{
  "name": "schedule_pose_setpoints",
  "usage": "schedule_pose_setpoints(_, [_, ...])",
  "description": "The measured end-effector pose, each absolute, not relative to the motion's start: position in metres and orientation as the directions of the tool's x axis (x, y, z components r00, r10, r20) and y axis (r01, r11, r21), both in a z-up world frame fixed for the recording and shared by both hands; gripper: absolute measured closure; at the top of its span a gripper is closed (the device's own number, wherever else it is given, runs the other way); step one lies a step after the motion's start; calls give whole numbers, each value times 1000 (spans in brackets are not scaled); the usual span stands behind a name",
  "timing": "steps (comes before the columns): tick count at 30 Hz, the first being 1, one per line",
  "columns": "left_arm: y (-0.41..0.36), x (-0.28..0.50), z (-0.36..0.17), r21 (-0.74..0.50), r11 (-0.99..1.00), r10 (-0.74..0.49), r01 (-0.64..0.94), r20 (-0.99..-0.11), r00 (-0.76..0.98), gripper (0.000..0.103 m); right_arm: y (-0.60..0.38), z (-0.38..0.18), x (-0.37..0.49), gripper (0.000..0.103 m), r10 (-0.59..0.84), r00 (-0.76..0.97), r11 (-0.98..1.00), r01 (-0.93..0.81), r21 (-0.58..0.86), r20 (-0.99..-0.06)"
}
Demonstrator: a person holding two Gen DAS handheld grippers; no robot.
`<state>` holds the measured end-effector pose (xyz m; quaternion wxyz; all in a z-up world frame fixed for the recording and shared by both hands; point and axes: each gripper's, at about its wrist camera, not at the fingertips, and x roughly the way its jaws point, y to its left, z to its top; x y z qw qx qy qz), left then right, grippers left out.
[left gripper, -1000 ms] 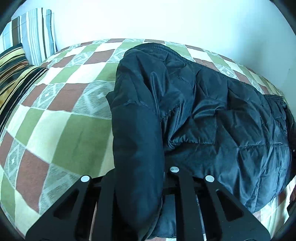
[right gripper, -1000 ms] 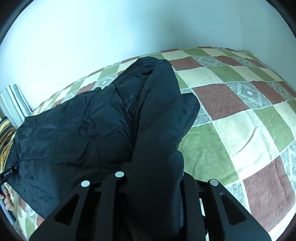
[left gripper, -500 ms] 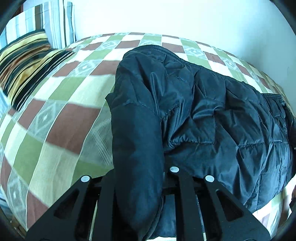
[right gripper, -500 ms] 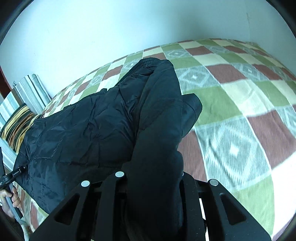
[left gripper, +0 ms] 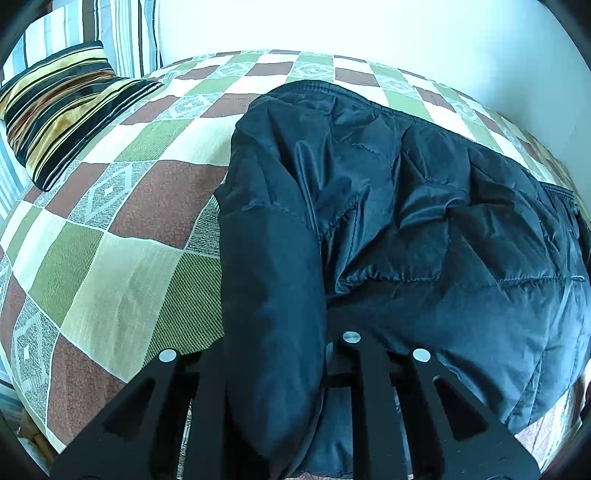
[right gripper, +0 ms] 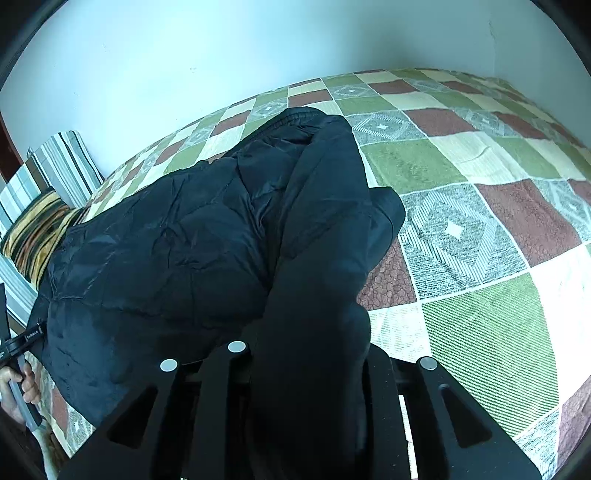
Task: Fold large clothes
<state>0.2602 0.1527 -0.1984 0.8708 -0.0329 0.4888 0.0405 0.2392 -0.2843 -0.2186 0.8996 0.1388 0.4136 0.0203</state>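
Note:
A large black quilted jacket (left gripper: 424,229) lies on the checked bedspread (left gripper: 110,258); it also shows in the right wrist view (right gripper: 166,266). My left gripper (left gripper: 277,354) is shut on the jacket's left sleeve (left gripper: 269,295), which runs up between its fingers. My right gripper (right gripper: 306,362) is shut on the right sleeve (right gripper: 325,277), which hides the gap between its fingers. Both sleeves are held near the jacket's near edge, lifted a little off the bed. The left gripper's handle and the hand on it (right gripper: 18,376) show at the far left of the right wrist view.
Striped pillows (left gripper: 62,107) lie at the head of the bed, at the left; they also show in the right wrist view (right gripper: 40,206). A white wall (left gripper: 332,26) runs behind the bed. The bedspread (right gripper: 480,221) stretches to the right of the jacket.
Both grippers have drawn back and up with the sleeves; more of the bedspread and pillows comes into view. The grips on the sleeves are unchanged.

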Motion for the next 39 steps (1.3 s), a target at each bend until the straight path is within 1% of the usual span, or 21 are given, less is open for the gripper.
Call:
schedule_pose_setpoints(2, [154, 259, -198, -23, 994, 35, -106, -854, 520, 84, -283, -218, 240, 78, 138, 652, 966, 78, 248, -745])
schedule_pose_setpoints(3, [154, 259, -198, -28, 994, 32, -107, -854, 520, 81, -283, -217, 241, 73, 132, 652, 968, 79, 239, -747])
schedule_pose_setpoints(4, [155, 259, -198, -33, 993, 30, -111, -854, 519, 80, -283, -216, 239, 71, 121, 654, 969, 85, 232, -747])
schedule_pose_setpoints(6, [157, 258, -199, -36, 992, 30, -117, -855, 518, 73, -286, -215, 238, 57, 111, 654, 968, 100, 231, -749])
schedule_pose_setpoints(7, [158, 258, -198, -32, 992, 36, -121, -853, 520, 70, -288, -214, 236, 53, 101, 656, 967, 111, 229, -748])
schedule_pose_setpoints(8, [158, 257, -198, -28, 992, 41, -124, -852, 522, 64, -290, -212, 233, 48, 94, 661, 966, 119, 228, -745])
schedule_pose_setpoints(9, [159, 256, -198, -19, 992, 51, -129, -851, 523, 57, -292, -210, 231, 47, 89, 666, 967, 121, 225, -741])
schedule_pose_setpoints(10, [160, 255, -197, -12, 991, 59, -130, -849, 526, 55, -292, -207, 228, 47, 79, 672, 969, 122, 215, -736])
schedule_pose_setpoints(12, [163, 253, -197, -6, 990, 70, -139, -846, 528, 43, -293, -201, 226, 47, 65, 681, 972, 122, 201, -730])
schedule_pose_setpoints(15, [168, 251, -195, -13, 988, 70, -151, -843, 533, 33, -293, -188, 220, 47, 40, 703, 973, 134, 188, -710])
schedule_pose_setpoints(18, [175, 248, -195, -38, 986, 56, -162, -842, 537, 28, -285, -169, 214, 47, 0, 739, 979, 136, 150, -674])
schedule_pose_setpoints(20, [179, 247, -197, -62, 984, 38, -168, -843, 537, 27, -278, -157, 209, 47, 5, 765, 982, 119, 148, -644])
schedule_pose_setpoints(21, [180, 247, -198, -75, 982, 28, -170, -844, 535, 26, -273, -153, 209, 50, 15, 770, 983, 105, 150, -638])
schedule_pose_setpoints(22, [182, 248, -198, -82, 981, 23, -174, -846, 533, 26, -267, -150, 209, 53, 29, 773, 985, 86, 150, -633])
schedule_pose_setpoints(23, [182, 249, -198, -86, 981, 21, -175, -847, 532, 26, -259, -147, 210, 60, 44, 772, 987, 64, 147, -634])
schedule_pose_setpoints(24, [181, 250, -198, -86, 981, 20, -174, -847, 531, 26, -251, -146, 212, 65, 64, 767, 988, 41, 149, -639])
schedule_pose_setpoints(25, [180, 251, -198, -81, 982, 23, -171, -847, 531, 26, -242, -146, 216, 67, 85, 759, 988, 18, 152, -645])
schedule_pose_setpoints(26, [178, 252, -198, -73, 983, 27, -167, -847, 531, 26, -232, -147, 219, 72, 109, 750, 988, -10, 154, -653])
schedule_pose_setpoints(30, [177, 257, -198, -57, 986, 35, -157, -849, 527, 25, -190, -150, 233, 77, 168, 724, 985, -95, 144, -670])
schedule_pose_setpoints(35, [181, 261, -192, -70, 984, 26, -163, -852, 523, 25, -143, -157, 255, 77, 214, 694, 977, -167, 135, -687])
schedule_pose_setpoints(39, [186, 267, -185, -60, 986, 34, -158, -843, 536, 25, -124, -161, 268, 77, 233, 672, 972, -175, 155, -703])
